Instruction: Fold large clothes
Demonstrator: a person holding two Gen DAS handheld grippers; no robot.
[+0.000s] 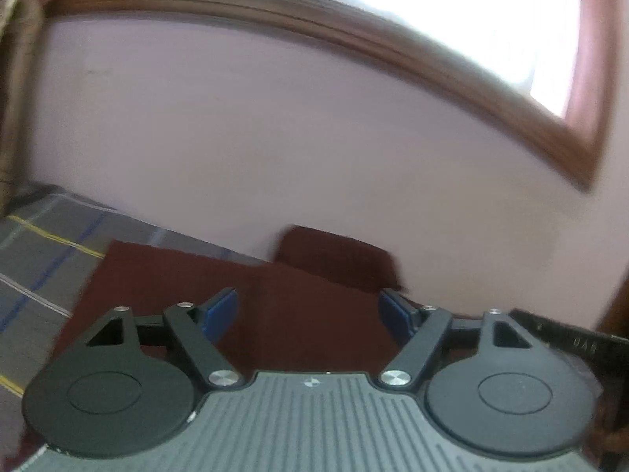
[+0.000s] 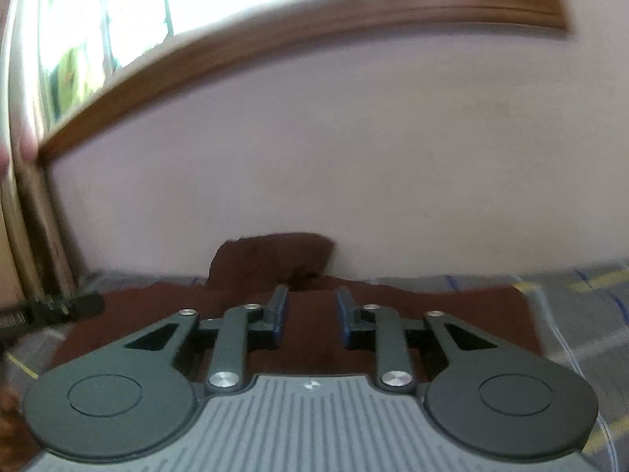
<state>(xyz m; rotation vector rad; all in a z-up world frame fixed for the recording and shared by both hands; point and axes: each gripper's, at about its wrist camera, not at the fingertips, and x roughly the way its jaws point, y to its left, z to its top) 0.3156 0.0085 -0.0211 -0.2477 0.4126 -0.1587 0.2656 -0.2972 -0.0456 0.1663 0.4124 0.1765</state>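
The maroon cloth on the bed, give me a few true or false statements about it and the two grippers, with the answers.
1. The maroon cloth lies on a grey checked bedcover. True.
2. The left gripper is clamped on the cloth. False: its jaws stand wide apart, nothing between the pads.
3. The right gripper has the narrower gap of the two. True.
4. A bunched part of the cloth stands up against the wall. True.
5. The wall is bright green. False: it is pale pinkish, under a wooden window frame.
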